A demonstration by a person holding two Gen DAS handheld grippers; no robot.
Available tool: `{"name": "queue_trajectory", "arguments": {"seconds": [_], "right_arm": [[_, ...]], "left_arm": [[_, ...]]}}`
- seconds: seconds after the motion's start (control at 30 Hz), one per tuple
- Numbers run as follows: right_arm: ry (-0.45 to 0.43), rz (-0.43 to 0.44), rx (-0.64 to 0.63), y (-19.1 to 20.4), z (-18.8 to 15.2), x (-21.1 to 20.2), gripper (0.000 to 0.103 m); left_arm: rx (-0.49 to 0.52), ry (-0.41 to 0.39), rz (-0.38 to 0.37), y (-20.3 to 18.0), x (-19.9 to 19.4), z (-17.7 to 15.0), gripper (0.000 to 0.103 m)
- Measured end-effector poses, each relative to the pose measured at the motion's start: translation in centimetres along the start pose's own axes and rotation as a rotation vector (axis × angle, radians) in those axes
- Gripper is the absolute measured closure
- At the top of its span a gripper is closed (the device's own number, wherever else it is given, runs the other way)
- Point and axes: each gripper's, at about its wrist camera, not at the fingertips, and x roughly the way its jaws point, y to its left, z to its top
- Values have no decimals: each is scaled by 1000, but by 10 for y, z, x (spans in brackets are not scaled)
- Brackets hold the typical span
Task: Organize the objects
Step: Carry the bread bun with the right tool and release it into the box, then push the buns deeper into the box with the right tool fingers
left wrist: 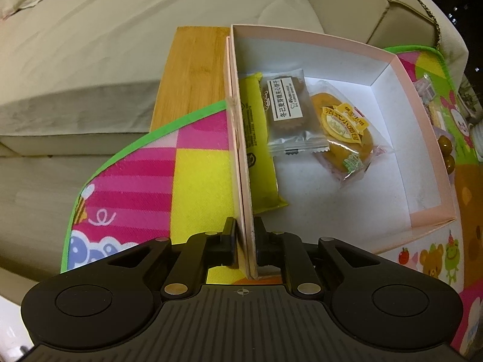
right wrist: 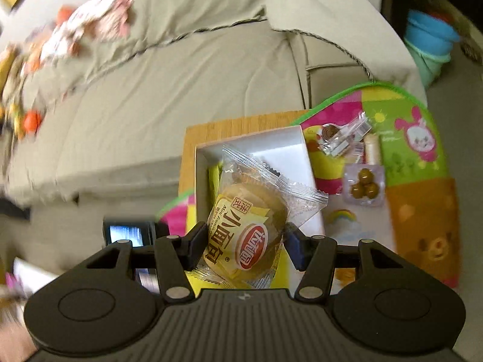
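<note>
Left gripper point(left wrist: 244, 241): jaws straddle the near wall of the pink box point(left wrist: 422, 114), one finger outside and one inside, both against the card. It is clamped on that wall, steadying the box on the mat point(left wrist: 193, 178).

Right gripper point(right wrist: 244, 247): grasping a wrapped bun point(right wrist: 247, 229), pads pressed into both sides of the clear wrapper. The bun hangs above the box point(right wrist: 256, 143), not yet inside. The right wrist view is blurred, so detail at its edges is unreliable.

Box contents, from the left wrist view:
- yellow packet point(left wrist: 256, 138), along the gripped wall
- brown cake point(left wrist: 286, 105) in clear wrap, partly over the yellow packet
- second bun point(left wrist: 344, 129), beside the cake

Roughly half the box floor is bare.

Still out on the mat, right of the box: a candy point(right wrist: 344, 135) in clear wrap, a pale stick point(right wrist: 372, 147) and a pouch of brown balls point(right wrist: 363, 185). A few more small wrappers near them are too blurred to identify.

Judgement: task about half done. Three items are boxed, a fourth is in hand, and at least three are left to collect. The next step is probably lowering the bun into the open part of the box.
</note>
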Motion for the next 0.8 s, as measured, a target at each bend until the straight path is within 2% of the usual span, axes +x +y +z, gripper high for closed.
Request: {"name": "queue_trajectory", "arguments": {"seconds": [0.07, 0.1, 0.17, 0.3, 0.5, 0.6, 0.67, 0.8], "right_arm": [[6, 39, 94, -5, 5, 18, 45], [15, 39, 123, -7, 6, 27, 41], [22, 30, 141, -10, 4, 38, 41], [18, -18, 74, -18, -11, 36, 37], [15, -175, -32, -63, -35, 26, 35], [45, -212, -55, -87, -45, 27, 34], [73, -191, -64, -97, -48, 31, 34], [100, -23, -109, -84, -35, 58, 34]], "left_arm": [[3, 2, -3, 0, 0, 0, 89], [4, 2, -4, 1, 0, 0, 90], [8, 0, -4, 1, 0, 0, 89], [8, -9, -1, -1, 0, -1, 90], [15, -2, 12, -4, 1, 0, 91], [22, 7, 16, -4, 0, 1, 91], [26, 9, 14, -4, 0, 1, 91], [49, 5, 15, -5, -2, 0, 91]]}}
